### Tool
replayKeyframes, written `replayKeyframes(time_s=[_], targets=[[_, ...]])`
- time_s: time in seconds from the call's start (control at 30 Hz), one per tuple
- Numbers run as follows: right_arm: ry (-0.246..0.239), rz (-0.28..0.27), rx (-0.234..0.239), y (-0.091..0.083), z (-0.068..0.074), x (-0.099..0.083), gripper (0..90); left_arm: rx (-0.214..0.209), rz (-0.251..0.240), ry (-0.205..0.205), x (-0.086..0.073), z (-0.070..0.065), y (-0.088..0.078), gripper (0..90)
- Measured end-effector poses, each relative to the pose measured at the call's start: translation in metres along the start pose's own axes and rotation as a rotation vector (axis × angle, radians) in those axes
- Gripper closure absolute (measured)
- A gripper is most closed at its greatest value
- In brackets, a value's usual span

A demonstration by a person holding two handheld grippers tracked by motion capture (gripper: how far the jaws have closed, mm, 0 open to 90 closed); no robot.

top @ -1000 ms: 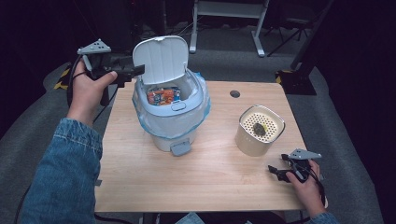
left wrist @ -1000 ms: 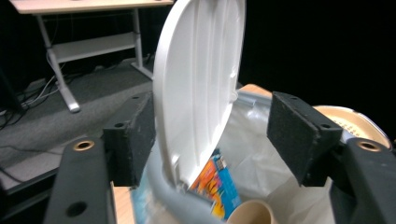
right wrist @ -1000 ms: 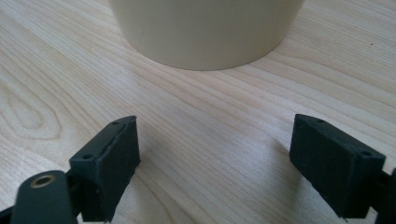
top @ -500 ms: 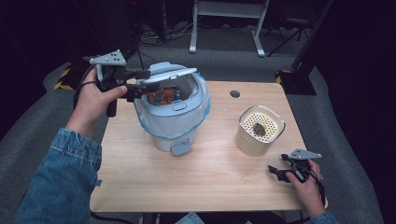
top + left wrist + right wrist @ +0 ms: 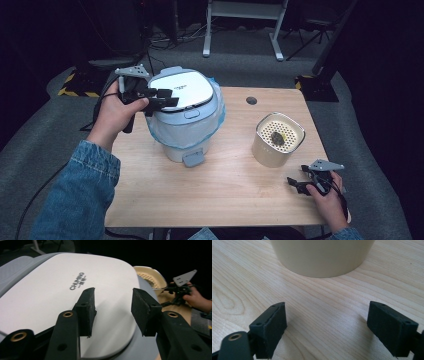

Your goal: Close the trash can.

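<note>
A small white bin stands on the wooden table, toward ten o'clock of the tabletop in the high view, its lid shut flat over a pale blue bag that spills out around the rim, and its grey pedal pointing to six o'clock. The left gripper reaches in from nine o'clock and sits over the lid's near-left edge; its jaws have just been closing and now stand partly apart, with nothing between them. In the left gripper view the gripper hovers just above the white lid, which bears dark lettering, and whether the pads touch the surface I cannot tell. At about three o'clock from the bin, well apart from it, stands a cream canister with a perforated top that carries a dark lump and a yellowish bit. The right gripper lies at five o'clock of the table, close to the front edge, held in the person's hand. In the right gripper view the gripper has its jaws spread wide over bare wood, gripping nothing, with the canister's base at twelve o'clock ahead.
</note>
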State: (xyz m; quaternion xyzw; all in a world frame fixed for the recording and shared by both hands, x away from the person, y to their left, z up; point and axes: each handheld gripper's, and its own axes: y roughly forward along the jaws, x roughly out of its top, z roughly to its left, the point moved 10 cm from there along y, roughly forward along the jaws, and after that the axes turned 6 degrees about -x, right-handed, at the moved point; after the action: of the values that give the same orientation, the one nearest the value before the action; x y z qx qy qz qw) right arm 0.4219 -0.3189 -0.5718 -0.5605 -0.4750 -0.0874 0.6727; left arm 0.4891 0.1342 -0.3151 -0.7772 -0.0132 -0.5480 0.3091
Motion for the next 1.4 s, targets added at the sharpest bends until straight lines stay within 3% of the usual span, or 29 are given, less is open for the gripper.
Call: replayKeyframes(time_s=[0.13,0.33,0.6,0.63,0.67,0.83,0.93,0.97,1.07,1.4], targets=[[0.000,0.000,0.000,0.000,0.000,0.000,16.1,0.043,0.017,0.022,0.000,0.004,0.007,54.5],[-0.001,0.000,0.000,0.000,0.000,0.000,16.1,0.102,0.034,0.095,0.000,0.004,0.012,52.4],[-0.001,0.000,0.000,0.000,0.000,0.000,16.1,0.111,0.040,0.123,-0.001,0.003,0.014,53.9],[-0.001,0.000,0.000,0.000,0.000,0.000,16.1,0.128,0.060,0.150,-0.003,0.004,0.015,54.6],[-0.002,0.000,0.000,0.000,0.000,0.000,16.1,0.132,0.053,0.145,-0.003,0.003,0.015,57.9],[0.000,0.000,0.000,0.000,0.000,0.000,16.1,0.140,0.038,0.134,-0.002,0.003,0.015,58.0],[0.000,0.000,0.000,0.000,0.000,0.000,16.1,0.153,0.021,0.112,-0.003,0.006,0.014,50.4],[0.000,0.000,0.000,0.000,0.000,0.000,16.1,0.151,0.014,0.104,-0.003,0.006,0.014,43.6],[0.000,0.000,0.000,0.000,0.000,0.000,16.1,0.126,0.004,0.095,-0.004,0.003,0.013,36.4],[0.000,0.000,0.001,0.000,0.000,0.000,16.1,0.054,-0.103,0.092,0.006,-0.024,-0.003,30.1]])
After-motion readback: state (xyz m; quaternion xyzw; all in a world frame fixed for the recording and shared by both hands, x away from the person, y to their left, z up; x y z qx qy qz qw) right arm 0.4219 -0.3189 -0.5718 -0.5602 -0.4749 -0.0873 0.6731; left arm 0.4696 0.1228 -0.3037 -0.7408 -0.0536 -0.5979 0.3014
